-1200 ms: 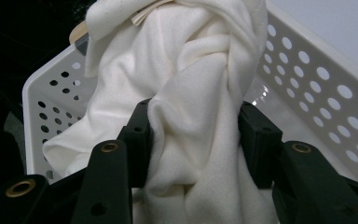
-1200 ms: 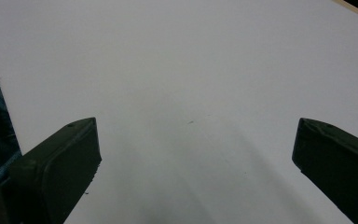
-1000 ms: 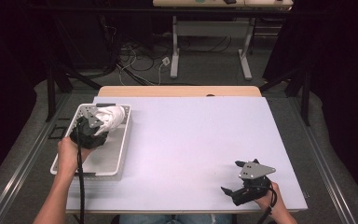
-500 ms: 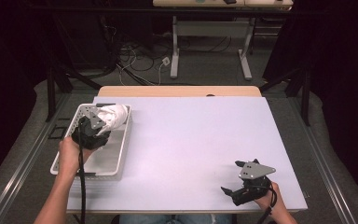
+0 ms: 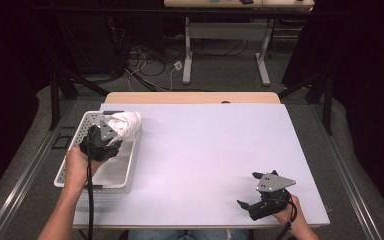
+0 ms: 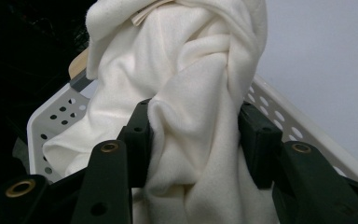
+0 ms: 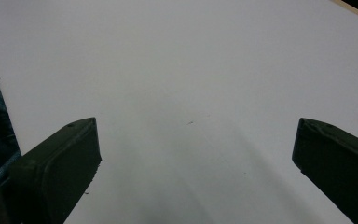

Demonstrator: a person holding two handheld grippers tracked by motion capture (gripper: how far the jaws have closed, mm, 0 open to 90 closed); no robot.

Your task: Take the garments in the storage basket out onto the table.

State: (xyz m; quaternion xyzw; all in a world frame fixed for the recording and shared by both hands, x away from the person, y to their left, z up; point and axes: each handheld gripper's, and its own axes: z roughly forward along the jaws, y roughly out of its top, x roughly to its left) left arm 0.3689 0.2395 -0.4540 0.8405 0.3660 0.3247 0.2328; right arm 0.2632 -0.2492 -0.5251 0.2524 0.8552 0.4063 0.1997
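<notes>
High view: at nine o'clock on the worktop (image 5: 210, 150), the left gripper (image 5: 106, 134) pinches a soft, light, limp white cloth (image 6: 186, 93) mid-bundle over a perforated basket (image 5: 77, 140); the right gripper (image 5: 252, 205) rests spread.

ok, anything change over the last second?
Hardly. The left gripper stays at the far end of the white basket, jaws closed on the cream cloth; the cloth bundle sits at the basket's far right corner as before, at most nudged slightly. The right gripper is still idle with open jaws on the white table near the front right corner.
</notes>
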